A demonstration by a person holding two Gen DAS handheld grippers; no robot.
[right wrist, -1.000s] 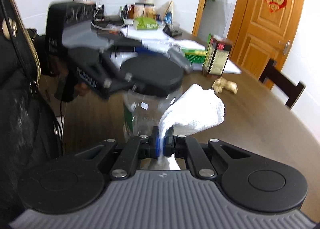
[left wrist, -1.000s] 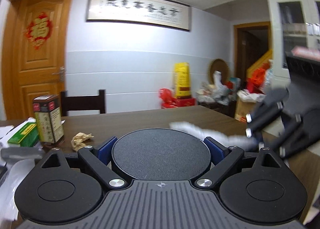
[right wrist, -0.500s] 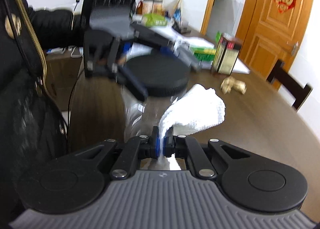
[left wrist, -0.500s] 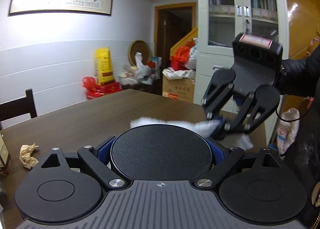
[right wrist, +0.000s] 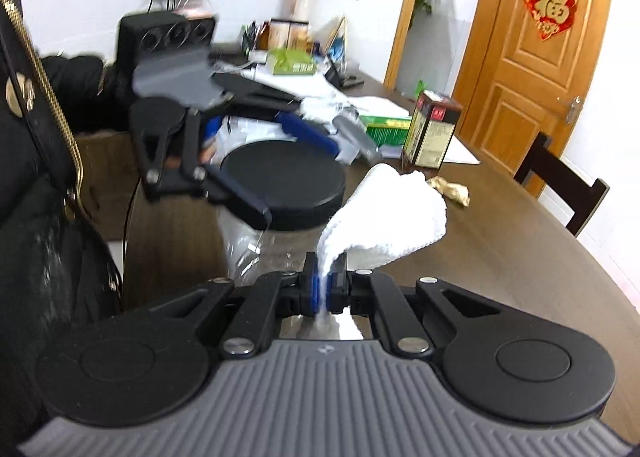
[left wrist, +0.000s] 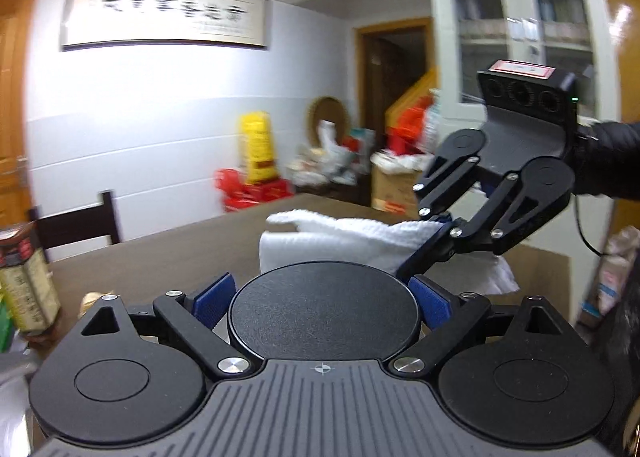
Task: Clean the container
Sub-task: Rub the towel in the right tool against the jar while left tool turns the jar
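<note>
A long dark wooden table point(right wrist: 500, 241) fills the room's middle, its far end piled with papers and boxes. On it, near the person, stands a clear jar point(right wrist: 256, 245) with a wide black lid point(left wrist: 324, 309). The left gripper point(left wrist: 324, 299) sits around that lid, a blue pad on each side with a thin gap showing; its jaws have just been opening. The right gripper point(right wrist: 324, 289) is clamped tight on a white cloth point(right wrist: 392, 217), which hangs just beside the lid. A carton point(right wrist: 434, 135) stands farther along, with a crumpled paper scrap point(right wrist: 450, 190) nearby.
</note>
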